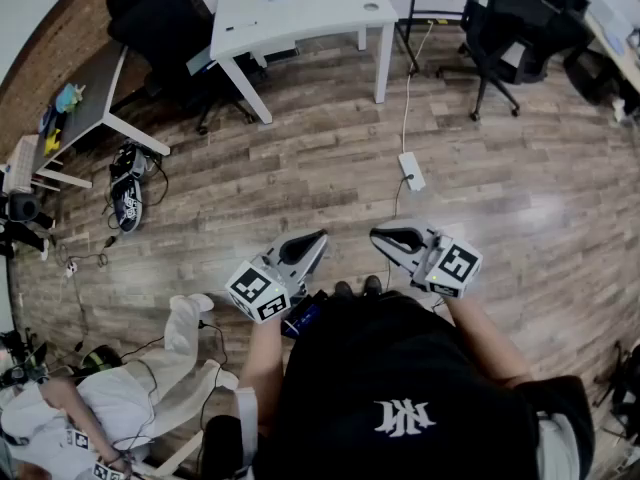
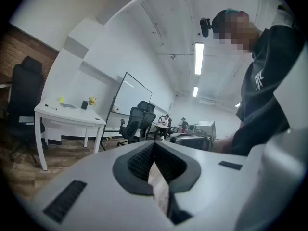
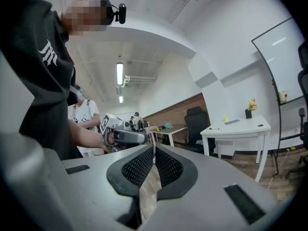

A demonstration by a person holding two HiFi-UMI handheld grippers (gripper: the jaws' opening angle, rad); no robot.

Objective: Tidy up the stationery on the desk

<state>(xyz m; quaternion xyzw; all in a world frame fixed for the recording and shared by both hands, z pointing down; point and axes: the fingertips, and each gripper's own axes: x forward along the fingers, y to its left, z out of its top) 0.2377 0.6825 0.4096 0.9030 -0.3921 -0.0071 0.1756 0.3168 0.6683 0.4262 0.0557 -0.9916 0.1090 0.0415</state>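
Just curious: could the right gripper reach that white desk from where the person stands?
Probably not: the right gripper sits close to the person, while the desk stands well off across the floor.

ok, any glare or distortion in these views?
Head view: heavy fisheye, the floor boards bow, glare patch at right. Left gripper view: ceiling light blown out, dark round vignette. Right gripper view: same vignette, ceiling strip clipped too.
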